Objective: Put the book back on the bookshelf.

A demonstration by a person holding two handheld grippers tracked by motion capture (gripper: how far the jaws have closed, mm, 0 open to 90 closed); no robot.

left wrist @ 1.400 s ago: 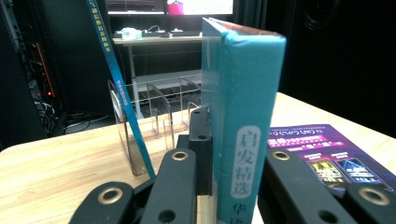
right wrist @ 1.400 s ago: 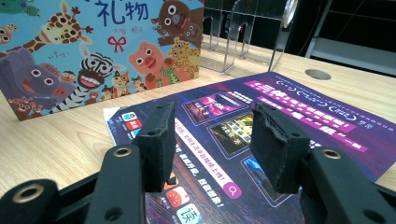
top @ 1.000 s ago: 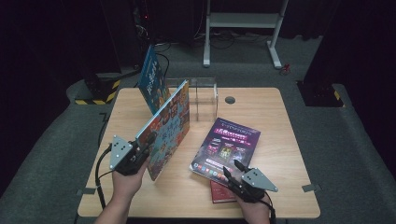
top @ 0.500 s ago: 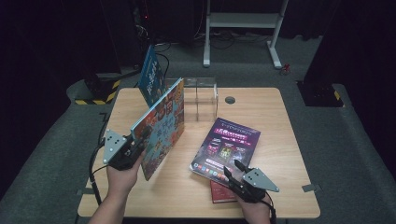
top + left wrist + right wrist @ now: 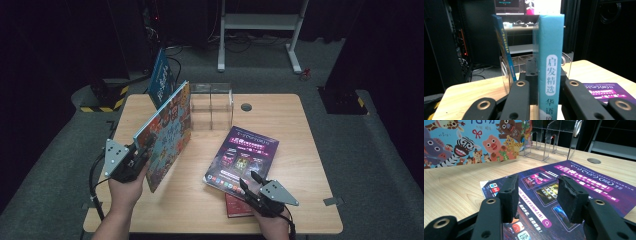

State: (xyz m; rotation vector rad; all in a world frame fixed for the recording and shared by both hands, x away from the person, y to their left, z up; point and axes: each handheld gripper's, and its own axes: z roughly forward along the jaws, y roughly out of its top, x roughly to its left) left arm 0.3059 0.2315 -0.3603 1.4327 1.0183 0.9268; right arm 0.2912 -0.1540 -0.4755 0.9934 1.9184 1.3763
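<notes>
While its jaws clamp the teal spine, the left gripper [image 5: 131, 161] has carried the picture book [image 5: 167, 131] outward past the table's left edge [image 5: 112, 140] in the last second, tilting it toward the clear rack [image 5: 211, 105], probably its destination. The right gripper [image 5: 256, 186], jaws parted and empty, hovers over the purple magazine [image 5: 243, 155] near the front edge.
</notes>
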